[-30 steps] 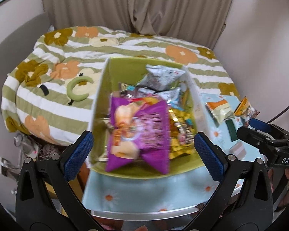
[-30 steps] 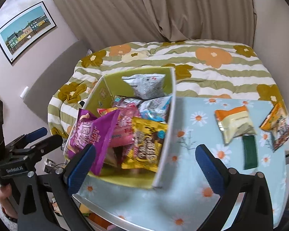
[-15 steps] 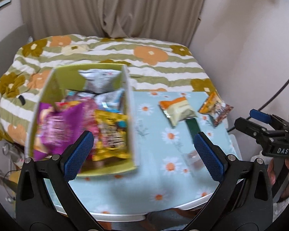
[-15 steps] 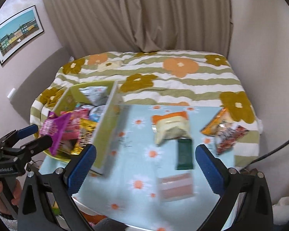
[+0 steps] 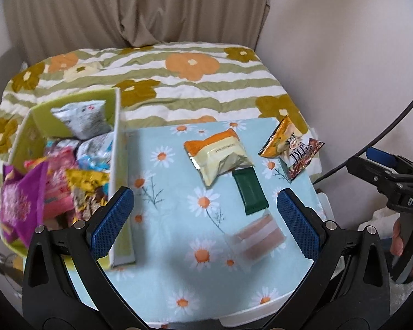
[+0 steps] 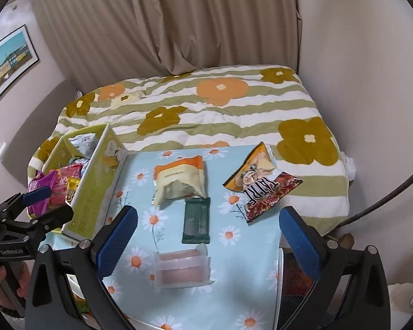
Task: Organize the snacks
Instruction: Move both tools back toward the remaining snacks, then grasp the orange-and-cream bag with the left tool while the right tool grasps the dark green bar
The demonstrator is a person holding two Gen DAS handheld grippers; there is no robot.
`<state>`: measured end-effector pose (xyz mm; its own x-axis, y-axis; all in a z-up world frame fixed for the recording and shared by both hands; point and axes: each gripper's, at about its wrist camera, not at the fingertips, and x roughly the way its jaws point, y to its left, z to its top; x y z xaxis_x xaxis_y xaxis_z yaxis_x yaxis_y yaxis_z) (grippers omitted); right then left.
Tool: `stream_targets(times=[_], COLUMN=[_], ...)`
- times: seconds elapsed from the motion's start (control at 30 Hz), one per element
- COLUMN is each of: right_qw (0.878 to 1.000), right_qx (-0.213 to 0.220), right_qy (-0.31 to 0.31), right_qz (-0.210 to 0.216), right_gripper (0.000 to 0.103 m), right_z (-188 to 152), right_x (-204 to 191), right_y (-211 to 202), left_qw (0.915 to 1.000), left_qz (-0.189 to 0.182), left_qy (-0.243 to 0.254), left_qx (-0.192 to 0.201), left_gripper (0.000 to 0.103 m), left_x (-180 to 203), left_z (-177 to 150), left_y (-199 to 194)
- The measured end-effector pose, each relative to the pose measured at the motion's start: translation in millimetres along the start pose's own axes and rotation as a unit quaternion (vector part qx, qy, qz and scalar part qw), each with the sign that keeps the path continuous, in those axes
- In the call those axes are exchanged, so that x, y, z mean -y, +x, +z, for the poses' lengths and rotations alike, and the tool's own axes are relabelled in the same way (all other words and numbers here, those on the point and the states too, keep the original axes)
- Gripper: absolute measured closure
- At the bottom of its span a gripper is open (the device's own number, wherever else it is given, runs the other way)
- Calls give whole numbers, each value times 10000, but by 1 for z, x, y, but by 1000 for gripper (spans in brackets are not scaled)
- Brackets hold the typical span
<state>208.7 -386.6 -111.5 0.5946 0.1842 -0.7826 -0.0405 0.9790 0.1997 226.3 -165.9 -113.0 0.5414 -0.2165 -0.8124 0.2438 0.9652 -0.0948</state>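
A green box (image 5: 117, 165) (image 6: 92, 192) full of snack bags stands on the left of the daisy-print table (image 5: 173, 247). Loose on the table lie an orange-and-cream packet (image 5: 219, 156) (image 6: 180, 180), a dark green bar (image 5: 250, 192) (image 6: 197, 220), a pink clear-wrapped wafer pack (image 5: 257, 238) (image 6: 183, 268) and an orange-and-red snack bag (image 5: 291, 147) (image 6: 261, 189). My left gripper (image 5: 205, 221) is open and empty above the table's middle. My right gripper (image 6: 206, 238) is open and empty above the green bar and wafer pack.
A bed with a green-striped flower quilt (image 5: 192, 82) (image 6: 220, 104) lies behind the table. Beige curtains and a wall stand behind it. A black cable (image 5: 399, 115) hangs at the right. A picture (image 6: 8, 63) hangs on the left wall.
Both grippers have swung right, away from the box and over the loose snacks. The box has shifted to the left of both views. Both stay open.
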Motion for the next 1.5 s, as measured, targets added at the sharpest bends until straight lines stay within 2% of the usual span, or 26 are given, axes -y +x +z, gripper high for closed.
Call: stream_targets(times=[0.17,0.3,0.53,0.73,0.93,1.03,1.1,1.13,1.17,1.2,1.33,1.37,1.5], right_qw=[9998,9991,9972,9953,9926,9911,9903,9900,9897,9895,9888,9886,9880], right_qx=[-187,-428,-737,-955,-1136,-1212,-1271,-1295,-1314,-1328,-1339,-1341,-1317], right_qy=[66,56,-82,-148,-306,-398,-394,-388,-389,-398,-508,-531,-654], right_qz=[-40,9,-56,-114,-309,-384,-402,-404,-408,-417,-430,-426,-471], right_gripper=[1,1,1,1,1,7,11,12,14,16,18,19,27], right_z=[-6,-13,-31,-44,-53,-55,-56,-56,-56,-57,-56,-56,-55], right_x=[5,0,-15,-23,-30,-30,-29,-28,-27,-28,-31,-32,-37], right_y=[22,46,94,135,163,174,180,183,185,187,193,195,200], left_qw=[9986,9912,9669,9497,9253,9179,9164,9171,9179,9191,9283,9312,9396], left_qz=[53,215,306,177,158,97,47,-20,-80,-112,-143,-139,62], left_qy=[469,1148,2218,2689,3237,3383,3385,3350,3309,3255,3012,2920,2605], left_qx=[-242,-621,-1227,-1595,-1970,-2072,-2134,-2162,-2189,-2219,-2177,-2179,-2218], left_gripper=[0,0,0,0,0,0,0,4,13,18,25,30,33], left_x=[9,20,40,55,66,69,71,71,72,70,61,58,44], left_z=[25,47,65,70,62,56,54,53,52,51,52,53,53], left_y=[41,83,147,200,245,257,265,267,270,272,271,270,269])
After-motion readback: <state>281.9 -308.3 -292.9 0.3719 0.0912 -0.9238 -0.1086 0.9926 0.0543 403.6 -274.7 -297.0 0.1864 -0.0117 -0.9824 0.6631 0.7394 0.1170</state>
